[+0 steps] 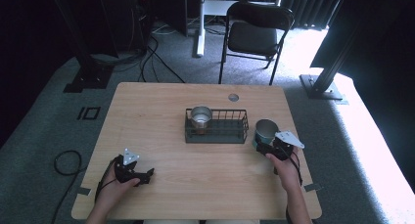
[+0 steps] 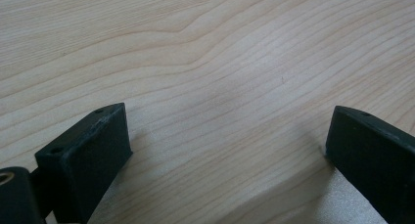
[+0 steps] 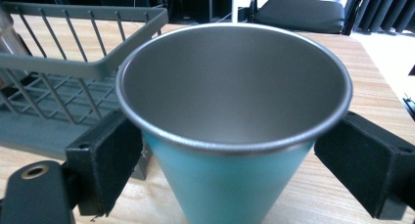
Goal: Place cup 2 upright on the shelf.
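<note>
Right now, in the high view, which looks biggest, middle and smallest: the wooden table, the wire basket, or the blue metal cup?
1. Light wooden table, by far largest.
2. Dark wire basket.
3. Blue metal cup, smallest, between the right gripper's jaws.

left gripper [image 1: 147, 175]: bare table [image 2: 235, 77] between and ahead of your fingertips, free passage | right gripper [image 3: 230, 160]: teal cup [image 3: 230, 185] fills the gap between your fingers [image 3: 105, 160], no room inside | wire basket [image 3: 83, 62] stands just off one finger, blocking that side | open tabletop beyond the other finger
</note>
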The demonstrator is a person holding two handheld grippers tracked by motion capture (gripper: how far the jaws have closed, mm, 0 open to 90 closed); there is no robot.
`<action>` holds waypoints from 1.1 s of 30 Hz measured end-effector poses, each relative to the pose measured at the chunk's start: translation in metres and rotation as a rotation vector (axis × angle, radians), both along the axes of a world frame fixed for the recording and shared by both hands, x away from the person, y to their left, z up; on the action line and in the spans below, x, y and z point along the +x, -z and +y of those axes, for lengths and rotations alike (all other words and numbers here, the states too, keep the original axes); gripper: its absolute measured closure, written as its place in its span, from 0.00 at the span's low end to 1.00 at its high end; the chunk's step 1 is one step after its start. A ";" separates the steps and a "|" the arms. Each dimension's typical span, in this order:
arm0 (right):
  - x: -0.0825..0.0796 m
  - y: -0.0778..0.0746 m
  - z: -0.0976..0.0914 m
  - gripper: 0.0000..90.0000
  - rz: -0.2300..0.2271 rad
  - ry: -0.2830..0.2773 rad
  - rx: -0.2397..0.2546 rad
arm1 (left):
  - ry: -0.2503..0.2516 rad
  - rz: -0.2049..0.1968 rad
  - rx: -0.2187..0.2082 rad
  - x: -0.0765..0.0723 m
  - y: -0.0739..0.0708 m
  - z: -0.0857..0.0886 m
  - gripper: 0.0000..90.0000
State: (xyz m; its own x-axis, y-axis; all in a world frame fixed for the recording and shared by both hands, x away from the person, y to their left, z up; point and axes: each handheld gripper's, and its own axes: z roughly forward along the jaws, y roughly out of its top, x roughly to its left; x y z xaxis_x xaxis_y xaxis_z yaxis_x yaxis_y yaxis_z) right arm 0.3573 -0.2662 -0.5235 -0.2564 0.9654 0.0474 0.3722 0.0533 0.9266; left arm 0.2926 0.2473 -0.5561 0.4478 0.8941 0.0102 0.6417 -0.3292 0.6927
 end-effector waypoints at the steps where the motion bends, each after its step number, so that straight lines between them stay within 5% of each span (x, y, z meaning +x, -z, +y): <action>1: 0.001 0.000 0.000 0.11 -0.003 0.001 0.000 | 0.000 0.000 0.000 0.000 0.000 0.000 0.04; 33: 0.005 -0.018 -0.005 0.15 0.012 0.048 -0.012 | 0.000 0.000 0.001 0.000 0.000 0.000 0.04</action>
State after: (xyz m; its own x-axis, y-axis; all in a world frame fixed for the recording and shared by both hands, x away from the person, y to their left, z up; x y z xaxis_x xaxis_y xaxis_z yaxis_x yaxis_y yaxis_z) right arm 0.3621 -0.2713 -0.5057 -0.2088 0.9772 0.0389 0.3854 0.0457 0.9216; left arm 0.2926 0.2473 -0.5561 0.4477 0.8941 0.0105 0.6420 -0.3296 0.6922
